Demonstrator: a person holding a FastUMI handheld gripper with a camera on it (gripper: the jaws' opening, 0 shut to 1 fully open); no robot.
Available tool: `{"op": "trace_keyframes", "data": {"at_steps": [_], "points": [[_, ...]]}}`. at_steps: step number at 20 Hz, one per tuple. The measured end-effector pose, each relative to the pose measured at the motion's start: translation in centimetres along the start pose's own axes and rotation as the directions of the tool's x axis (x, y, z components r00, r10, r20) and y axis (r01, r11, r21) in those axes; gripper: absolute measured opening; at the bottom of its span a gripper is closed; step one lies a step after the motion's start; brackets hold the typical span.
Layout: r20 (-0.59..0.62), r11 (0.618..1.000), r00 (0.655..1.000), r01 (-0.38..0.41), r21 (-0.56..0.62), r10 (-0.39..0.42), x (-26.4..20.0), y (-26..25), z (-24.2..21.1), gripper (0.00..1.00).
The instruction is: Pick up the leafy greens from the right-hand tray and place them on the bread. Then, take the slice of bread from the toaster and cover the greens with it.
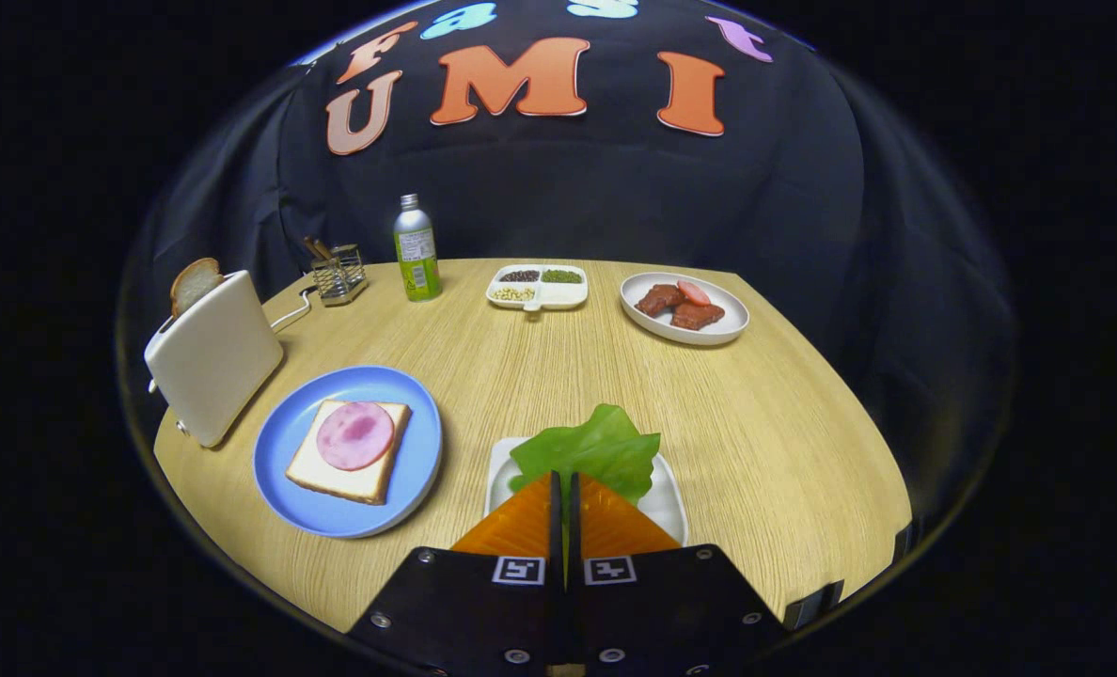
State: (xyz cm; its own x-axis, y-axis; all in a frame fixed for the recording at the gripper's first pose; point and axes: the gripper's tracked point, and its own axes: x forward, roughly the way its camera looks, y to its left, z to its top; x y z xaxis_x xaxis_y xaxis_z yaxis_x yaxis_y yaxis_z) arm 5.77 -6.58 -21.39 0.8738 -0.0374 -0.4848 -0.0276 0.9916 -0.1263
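Tool (564,481) with its fingers drawn nearly together on the stem end of the leafy greens (589,449), which lie on the white tray (668,503) directly ahead of the tips; the first step, the pickup, appears to be in hand. Ahead and left of the tool, the bread (342,470) with its ham slice sits on the blue plate (281,442). Next move: lift, then carry leftward over it. The toaster (215,355), farther left, holds the second slice (194,282).

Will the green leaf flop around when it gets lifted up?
Probably. The leafy greens look thin and wavy-edged, so they'd likely droop. They seem very light, lying loose on the white tray. The hand-held gripper appears shut on the leaf's near edge, a thin hold that might slip.
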Motion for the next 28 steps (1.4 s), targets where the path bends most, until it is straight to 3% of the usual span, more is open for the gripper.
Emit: {"op": "trace_keyframes", "data": {"at_steps": [13, 28], "points": [[0.074, 0.995, 0.996, -0.048, -0.091, 0.055, -2.9, 6.8, 4.5, 0.01], [0.038, 0.96, 0.97, -0.231, -0.157, 0.24, -2.0, 17.8, 5.7, 0.01]]}}
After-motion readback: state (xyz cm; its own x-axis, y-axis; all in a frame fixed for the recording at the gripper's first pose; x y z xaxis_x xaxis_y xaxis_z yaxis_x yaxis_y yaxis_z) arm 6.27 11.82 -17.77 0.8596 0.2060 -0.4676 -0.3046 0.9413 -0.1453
